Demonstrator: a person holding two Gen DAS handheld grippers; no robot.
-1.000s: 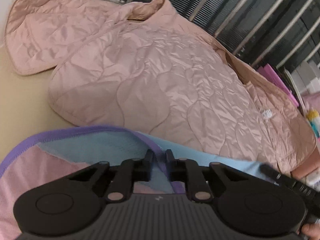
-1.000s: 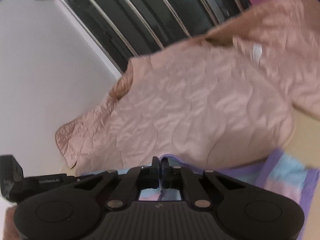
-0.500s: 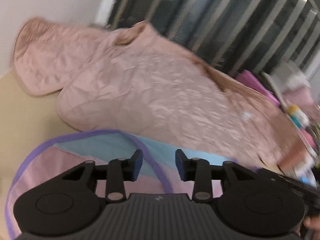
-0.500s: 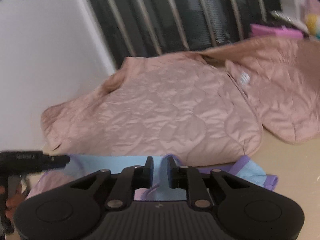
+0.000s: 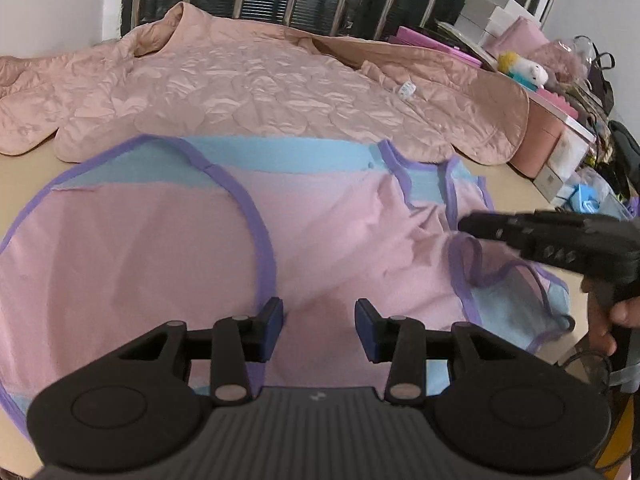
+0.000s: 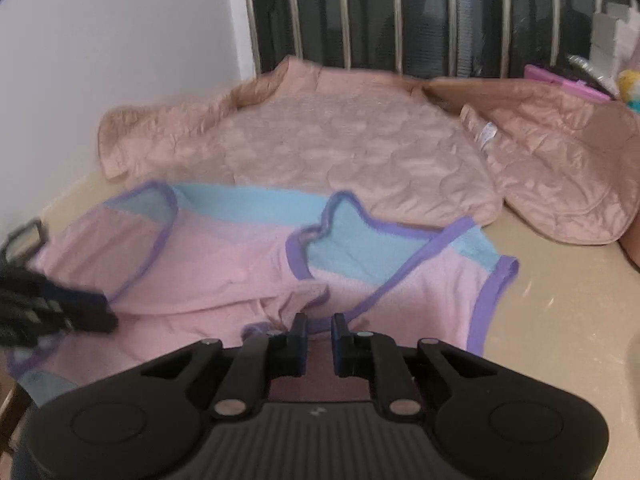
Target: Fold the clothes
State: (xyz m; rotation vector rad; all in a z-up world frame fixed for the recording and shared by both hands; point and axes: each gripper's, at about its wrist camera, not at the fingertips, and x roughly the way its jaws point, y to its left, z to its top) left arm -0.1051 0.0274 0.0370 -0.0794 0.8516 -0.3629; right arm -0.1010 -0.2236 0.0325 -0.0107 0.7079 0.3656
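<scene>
The pink top point(image 5: 152, 248) lies flat on the table point(image 5: 24, 168), filling the lower middle of the left view, its long axis running left to right, with the jacket point(image 5: 256, 92) behind it. The left gripper point(image 5: 319, 322) hangs over the middle, jaws apart and empty. The right gripper point(image 6: 319, 330) sits narrowly parted by the crumpled armhole point(image 6: 304, 292), seemingly nearer it, holding nothing.
</scene>
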